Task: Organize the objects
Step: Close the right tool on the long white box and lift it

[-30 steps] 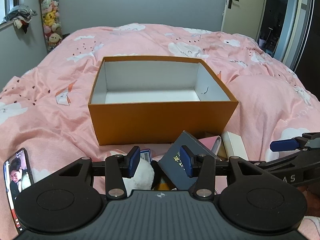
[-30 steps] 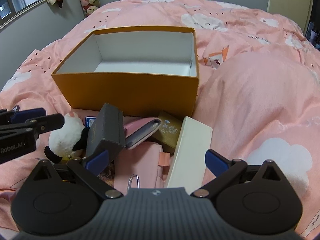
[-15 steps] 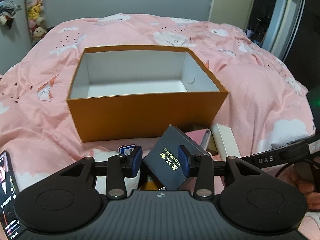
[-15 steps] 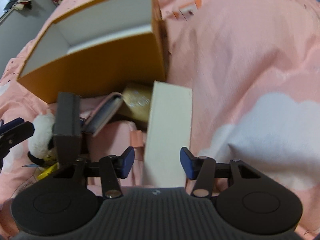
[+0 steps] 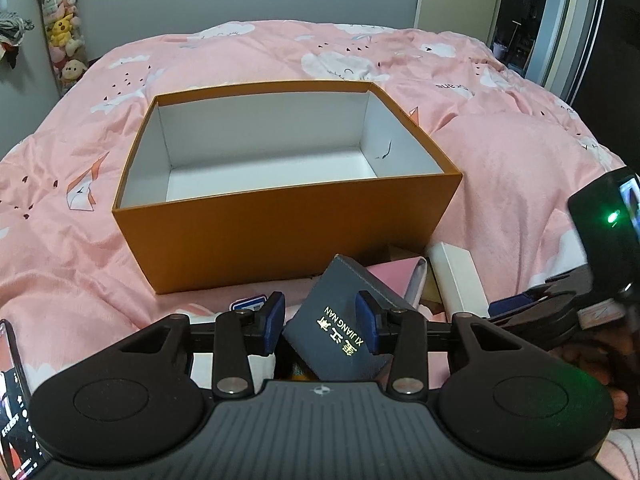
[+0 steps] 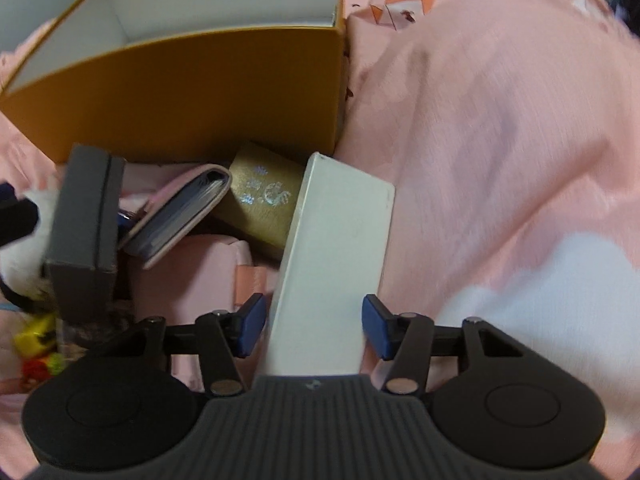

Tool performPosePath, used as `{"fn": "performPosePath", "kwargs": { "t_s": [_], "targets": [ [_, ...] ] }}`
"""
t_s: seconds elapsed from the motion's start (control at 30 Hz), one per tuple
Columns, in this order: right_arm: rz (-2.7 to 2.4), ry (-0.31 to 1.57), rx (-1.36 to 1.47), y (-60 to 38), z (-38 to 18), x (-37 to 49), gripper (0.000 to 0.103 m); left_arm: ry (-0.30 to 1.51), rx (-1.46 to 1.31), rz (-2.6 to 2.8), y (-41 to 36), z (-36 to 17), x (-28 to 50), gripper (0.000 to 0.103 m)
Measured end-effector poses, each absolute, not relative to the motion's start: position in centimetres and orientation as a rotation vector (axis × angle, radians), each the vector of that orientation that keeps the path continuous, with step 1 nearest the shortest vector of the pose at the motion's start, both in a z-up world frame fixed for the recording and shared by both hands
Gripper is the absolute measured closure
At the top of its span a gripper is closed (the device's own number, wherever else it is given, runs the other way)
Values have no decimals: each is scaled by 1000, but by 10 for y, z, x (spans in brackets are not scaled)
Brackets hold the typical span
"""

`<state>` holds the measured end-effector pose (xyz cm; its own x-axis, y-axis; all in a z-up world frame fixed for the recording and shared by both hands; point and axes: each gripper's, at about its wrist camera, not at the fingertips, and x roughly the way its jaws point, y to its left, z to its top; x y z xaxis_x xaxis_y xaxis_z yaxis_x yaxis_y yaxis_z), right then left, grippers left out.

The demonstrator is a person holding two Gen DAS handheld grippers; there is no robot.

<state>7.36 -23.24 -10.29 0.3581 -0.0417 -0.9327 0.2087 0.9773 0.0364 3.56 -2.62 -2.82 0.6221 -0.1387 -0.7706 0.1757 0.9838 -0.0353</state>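
An open orange box (image 5: 280, 232) with a white inside stands empty on the pink duvet. Just in front of it lies a pile of small things. My left gripper (image 5: 320, 326) is shut on a tilted dark grey box (image 5: 332, 288) with gold lettering, its blue pads against the box's two sides. The right wrist view shows that grey box (image 6: 84, 216) standing on end at the left. My right gripper (image 6: 314, 328) is shut on the near end of a long white box (image 6: 340, 232), which leans toward the orange box (image 6: 180, 92).
Between the two held boxes lie a pink wallet (image 6: 180, 216), a gold box (image 6: 264, 200) and a pink pouch (image 6: 192, 276). A white plush toy (image 6: 24, 256) and a yellow toy (image 6: 36, 344) sit at the left. A phone (image 5: 12, 392) lies on the duvet.
My right gripper dropped onto the white box and its jaws went from wide apart to closed on it. The left jaws narrowed a little onto the grey box.
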Motion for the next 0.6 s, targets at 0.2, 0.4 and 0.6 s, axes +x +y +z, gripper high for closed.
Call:
{"fn": "performPosePath", "kwargs": {
  "t_s": [0.2, 0.4, 0.6],
  "targets": [
    [-169, 1199, 48, -222, -111, 79, 46, 870, 54, -190, -28, -27, 36, 56],
    [-145, 1170, 95, -235, -93, 65, 69, 847, 52, -207, -29, -20, 36, 58],
    [-170, 1130, 218, -272, -75, 44, 78, 819, 61, -252, -35, -12, 40, 60]
  ]
}}
